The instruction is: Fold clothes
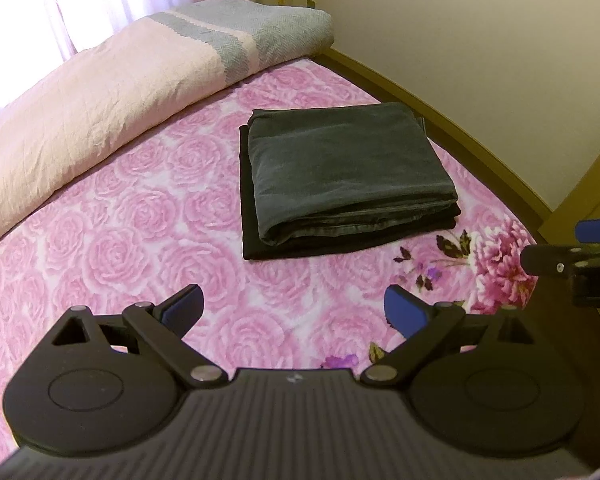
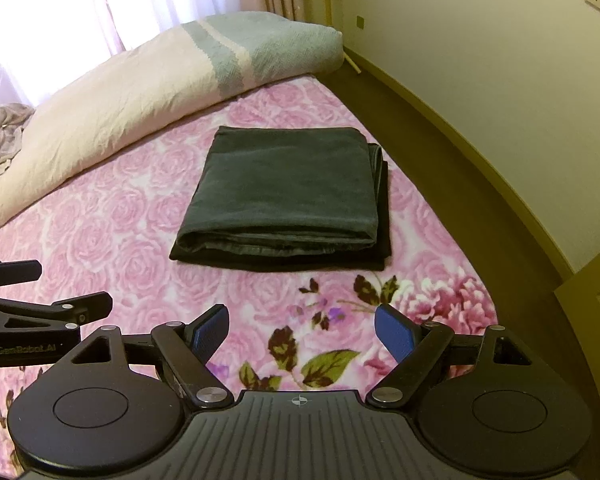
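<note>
two grippers hover above the bed, both with jaws spread wide and nothing between them. the left gripper [image 1: 294, 308] shows its blue pads [image 1: 406, 312] parted over the pink rose-patterned bedspread [image 1: 120, 248], and the right gripper [image 2: 302, 330] stands the same way, released, its blue-lined fingers [image 2: 394, 336] apart over a printed flower with green leaves. each gripper appears at the edge of the other's view: the right one pokes in at the far right of the left wrist view, and the left one at the lower left of the right wrist view, so the two sit side by side and close together.

ahead of both, well clear of the fingers, lies the folded dark grey garment [image 1: 344, 172], a neat rectangle with its layered edges facing the grippers. it rests on top of a black folded piece [image 1: 268, 250] that sticks out beneath it along the near and left sides in the left wrist view. the stack sits near the right edge of the bed, beside a dark olive bed frame [image 1: 440, 120] and a pale wall [image 1: 480, 40].

beyond the stack a rolled cream quilt [image 1: 100, 112] with grey-green and white bands lies across the bed's far side, under bright curtains [image 2: 140, 0]. a crumpled pale cloth [image 2: 4, 128] shows at the far left of the right wrist view.
</note>
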The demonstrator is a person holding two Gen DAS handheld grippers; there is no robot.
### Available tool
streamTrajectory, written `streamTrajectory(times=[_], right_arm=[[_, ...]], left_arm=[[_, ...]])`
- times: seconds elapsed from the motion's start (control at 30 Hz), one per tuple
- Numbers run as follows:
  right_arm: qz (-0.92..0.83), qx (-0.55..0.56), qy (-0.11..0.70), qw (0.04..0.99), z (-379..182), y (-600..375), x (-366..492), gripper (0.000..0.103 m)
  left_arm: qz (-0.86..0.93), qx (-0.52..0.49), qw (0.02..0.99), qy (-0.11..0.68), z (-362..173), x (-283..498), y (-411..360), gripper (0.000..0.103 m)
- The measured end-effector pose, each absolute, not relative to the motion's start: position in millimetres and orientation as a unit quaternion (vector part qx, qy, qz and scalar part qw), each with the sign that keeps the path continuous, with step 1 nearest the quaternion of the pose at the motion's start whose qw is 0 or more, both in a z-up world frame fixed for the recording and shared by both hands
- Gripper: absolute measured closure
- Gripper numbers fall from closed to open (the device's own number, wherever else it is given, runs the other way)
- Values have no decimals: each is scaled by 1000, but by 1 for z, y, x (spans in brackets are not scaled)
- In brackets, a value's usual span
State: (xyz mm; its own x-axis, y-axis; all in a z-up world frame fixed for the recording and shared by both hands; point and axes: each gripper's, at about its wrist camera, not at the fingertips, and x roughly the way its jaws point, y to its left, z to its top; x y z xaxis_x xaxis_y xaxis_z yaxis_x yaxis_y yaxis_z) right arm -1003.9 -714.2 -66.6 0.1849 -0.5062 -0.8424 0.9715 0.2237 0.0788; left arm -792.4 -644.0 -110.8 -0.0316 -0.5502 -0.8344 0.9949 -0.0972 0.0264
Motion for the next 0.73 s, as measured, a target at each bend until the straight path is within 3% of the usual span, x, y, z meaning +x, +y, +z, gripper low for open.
streamTrajectory(times=[0.73], right_arm=[[-528,327,360,697,-67,-715,-1011,20]], left_arm=[[-651,359,592,313,-112,-809,-651,7]])
